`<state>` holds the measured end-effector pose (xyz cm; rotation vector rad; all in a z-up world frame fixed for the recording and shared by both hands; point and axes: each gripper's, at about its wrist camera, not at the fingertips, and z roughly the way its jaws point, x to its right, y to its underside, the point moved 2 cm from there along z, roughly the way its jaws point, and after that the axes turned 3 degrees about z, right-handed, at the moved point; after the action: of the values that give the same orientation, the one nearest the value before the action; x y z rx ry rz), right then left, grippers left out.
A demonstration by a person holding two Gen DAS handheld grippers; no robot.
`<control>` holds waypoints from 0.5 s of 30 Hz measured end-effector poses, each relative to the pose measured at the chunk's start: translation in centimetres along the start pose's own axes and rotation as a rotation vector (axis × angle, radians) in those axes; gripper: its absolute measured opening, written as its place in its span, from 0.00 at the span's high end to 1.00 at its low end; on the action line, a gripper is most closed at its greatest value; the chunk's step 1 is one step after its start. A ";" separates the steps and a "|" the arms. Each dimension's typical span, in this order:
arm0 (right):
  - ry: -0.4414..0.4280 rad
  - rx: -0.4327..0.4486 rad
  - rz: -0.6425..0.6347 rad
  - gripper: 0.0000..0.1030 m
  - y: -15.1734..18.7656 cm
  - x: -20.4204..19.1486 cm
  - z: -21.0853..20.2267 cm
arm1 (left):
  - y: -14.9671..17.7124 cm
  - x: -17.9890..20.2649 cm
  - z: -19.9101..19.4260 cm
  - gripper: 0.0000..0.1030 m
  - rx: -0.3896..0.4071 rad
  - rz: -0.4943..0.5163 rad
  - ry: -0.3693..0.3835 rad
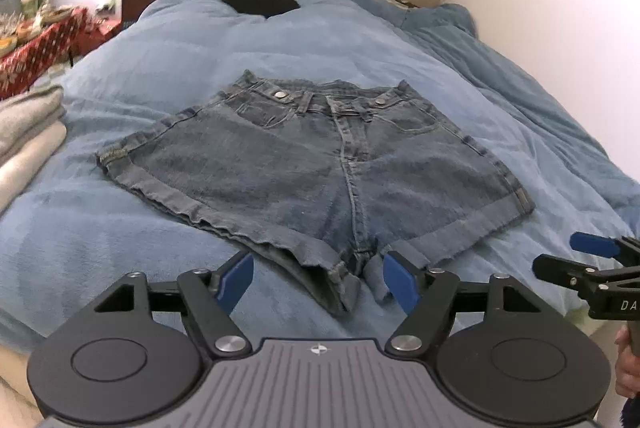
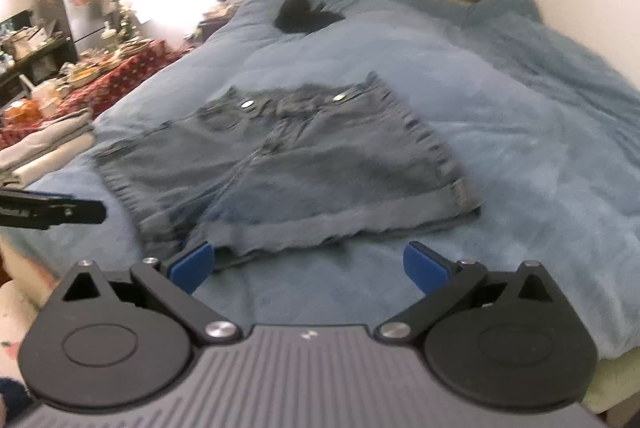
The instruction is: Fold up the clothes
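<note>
Both grippers, my left gripper (image 1: 318,282) and my right gripper (image 2: 308,266), hung with jaws apart and nothing between them, just short of the hems. Flat on the blue bedspread (image 1: 460,40) lay the denim shorts (image 1: 312,164), front up and, I judged, not yet folded. Their waistband pointed to twelve o'clock, hems to six, long axis from nine to three.

Blue denim shorts (image 1: 316,164) lie flat, unfolded, front up, waistband far side.

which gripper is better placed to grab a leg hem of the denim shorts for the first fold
Left, probably. The left gripper is open with the crotch and inner hems of the denim shorts between its pads. The right gripper is open over bare blanket.
</note>
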<state>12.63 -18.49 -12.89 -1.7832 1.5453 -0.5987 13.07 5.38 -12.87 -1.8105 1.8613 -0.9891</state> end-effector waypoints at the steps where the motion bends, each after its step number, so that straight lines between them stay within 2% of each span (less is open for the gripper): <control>1: 0.008 -0.001 0.005 0.01 -0.2 0.2 0.4 | -0.1 -0.2 0.5 0.31 -0.009 -0.004 -0.007; 5: 0.058 -0.026 -0.012 0.01 -1.3 0.7 2.8 | -0.9 -0.4 2.3 0.31 -0.035 0.031 -0.055; 9: 0.118 -0.050 -0.138 0.01 -2.6 0.2 5.1 | -2.3 -0.9 3.2 0.29 0.009 0.032 -0.082; 11: 0.157 -0.012 -0.196 0.01 -3.0 0.0 5.9 | -3.1 -1.0 3.4 0.29 0.038 0.023 -0.081; 12: 0.171 0.010 -0.201 0.01 -3.1 0.0 6.1 | -3.5 -0.8 3.5 0.29 0.066 0.051 -0.091; 15: 0.128 0.014 -0.178 0.01 -3.8 0.4 7.2 | -4.4 0.3 3.8 0.29 0.150 0.179 -0.122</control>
<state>20.51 -17.27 -14.76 -1.9174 1.4707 -0.8225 18.76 4.49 -12.38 -1.5528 1.7891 -0.9069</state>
